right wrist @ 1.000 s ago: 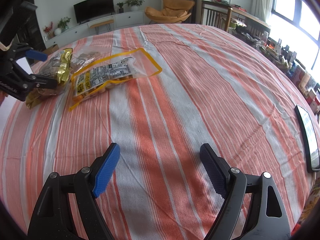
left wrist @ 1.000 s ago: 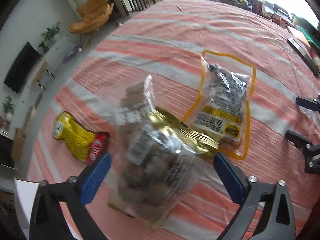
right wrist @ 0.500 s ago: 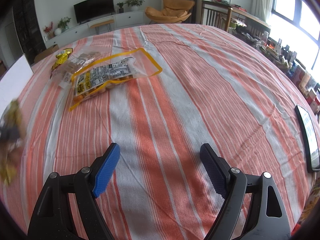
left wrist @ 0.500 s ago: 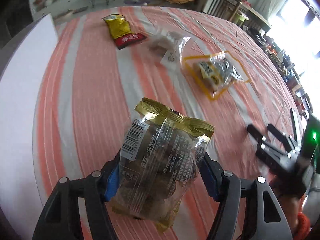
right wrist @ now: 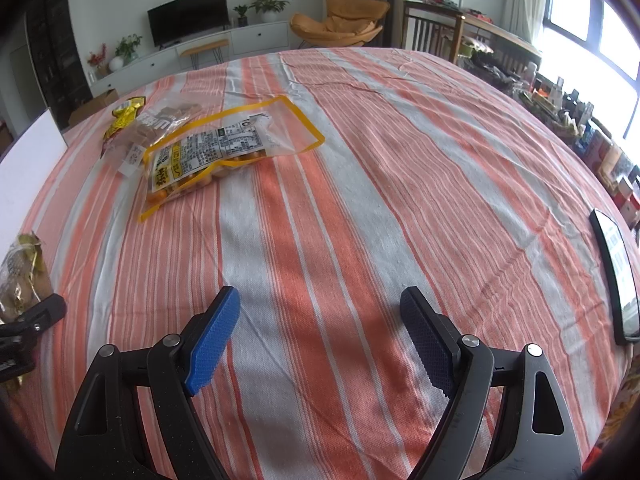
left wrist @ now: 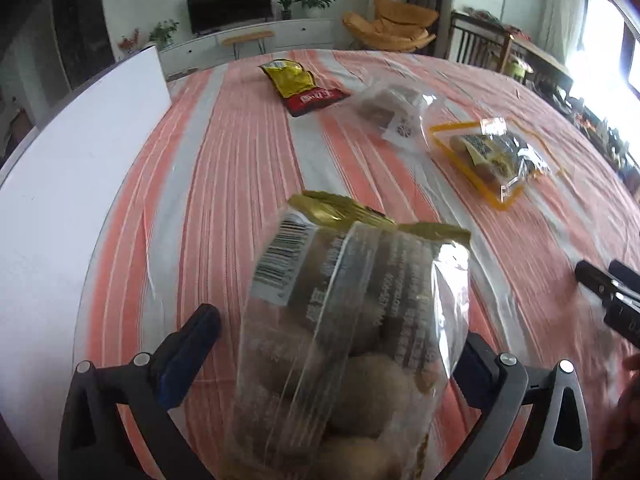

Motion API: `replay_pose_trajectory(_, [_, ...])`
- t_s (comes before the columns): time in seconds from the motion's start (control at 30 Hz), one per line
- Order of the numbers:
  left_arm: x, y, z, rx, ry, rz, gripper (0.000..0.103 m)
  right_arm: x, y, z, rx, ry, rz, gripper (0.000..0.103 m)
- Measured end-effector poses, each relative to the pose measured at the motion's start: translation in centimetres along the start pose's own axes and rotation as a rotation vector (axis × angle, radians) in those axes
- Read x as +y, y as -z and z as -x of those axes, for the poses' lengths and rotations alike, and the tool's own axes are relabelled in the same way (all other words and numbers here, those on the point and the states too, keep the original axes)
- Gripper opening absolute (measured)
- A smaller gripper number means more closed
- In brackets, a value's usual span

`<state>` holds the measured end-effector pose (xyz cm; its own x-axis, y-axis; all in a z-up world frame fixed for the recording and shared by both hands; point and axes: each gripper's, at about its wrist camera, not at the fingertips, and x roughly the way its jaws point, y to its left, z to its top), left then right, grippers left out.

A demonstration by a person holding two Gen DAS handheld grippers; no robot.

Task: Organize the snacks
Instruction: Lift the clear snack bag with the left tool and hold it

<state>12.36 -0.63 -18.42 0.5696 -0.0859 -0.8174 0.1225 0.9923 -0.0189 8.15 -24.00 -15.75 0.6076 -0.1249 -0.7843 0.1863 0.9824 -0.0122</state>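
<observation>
— Four packets in all, counting from the white board [left wrist: 76,184] at the left edge of the striped tablecloth [right wrist: 360,184].

— Where has the gold-topped one got to?

— The gold-topped bag [left wrist: 352,320] has been carried away from the other three and now sits nearest the white board, down at the near end of the cloth. A second ago it lay among the pile by the yellow-bordered pouch [left wrist: 492,156].

— Is it being held?

— No longer, I'd say. The left gripper [left wrist: 332,344] has just been opening; its blue pad on the board side stands clear of the bag, with the bag between the jaws. The far pad is hidden behind the plastic, so I can't swear it has let go there too.

— So that packet is placed?

— Looks like one sorted, three to go.

— And the rest, going rightward from the board?

— One yellow-and-red packet [left wrist: 300,86] at the far end, then one clear bag of brown squares [left wrist: 392,110] beside it, then the one yellow-bordered pouch, whose corner seems to overlap the clear bag.

— The other hand?

— One right gripper [right wrist: 320,340], farthest from the board, jaws spread wide over bare cloth and nothing between them. It hangs idle, well apart from every packet.
</observation>
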Motion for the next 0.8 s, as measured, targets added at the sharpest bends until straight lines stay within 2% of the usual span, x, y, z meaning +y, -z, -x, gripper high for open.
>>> replay_pose_trajectory(0.8, [0.15,0.08,-0.2,-0.008,-0.012,0.011,0.103,0.05,-0.01,0.02,0.0,0.001,-0.001,0.085])
